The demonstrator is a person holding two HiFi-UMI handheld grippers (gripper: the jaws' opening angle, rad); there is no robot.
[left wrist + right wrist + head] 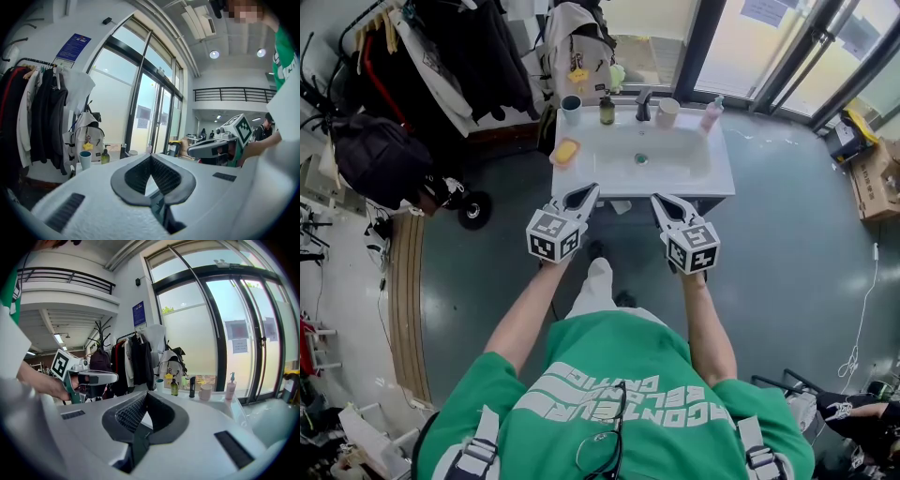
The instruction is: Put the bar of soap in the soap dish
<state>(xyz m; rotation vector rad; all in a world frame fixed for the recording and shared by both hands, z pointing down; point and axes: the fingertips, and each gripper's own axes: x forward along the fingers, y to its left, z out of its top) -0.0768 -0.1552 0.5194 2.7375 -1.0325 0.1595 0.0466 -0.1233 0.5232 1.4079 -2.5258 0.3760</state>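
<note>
In the head view a white sink counter (717, 178) stands ahead of me. On its left end lies a yellow-orange piece (565, 151); I cannot tell soap from dish there. A small green thing (641, 158) sits in the basin. Both grippers hover side by side just short of the counter's front edge, holding nothing. My left gripper (592, 191) (151, 157) is shut, its pads meeting at the tip. My right gripper (657, 199) (146, 393) is shut too, with nothing between its jaws.
Along the counter's back stand a teal cup (571, 105), a green bottle (607, 111), a faucet (643, 103), a mug (667, 112) and a pink dispenser (711, 114). A clothes rack (441, 56) and backpack (577, 47) stand at left, cardboard boxes (874, 178) at right.
</note>
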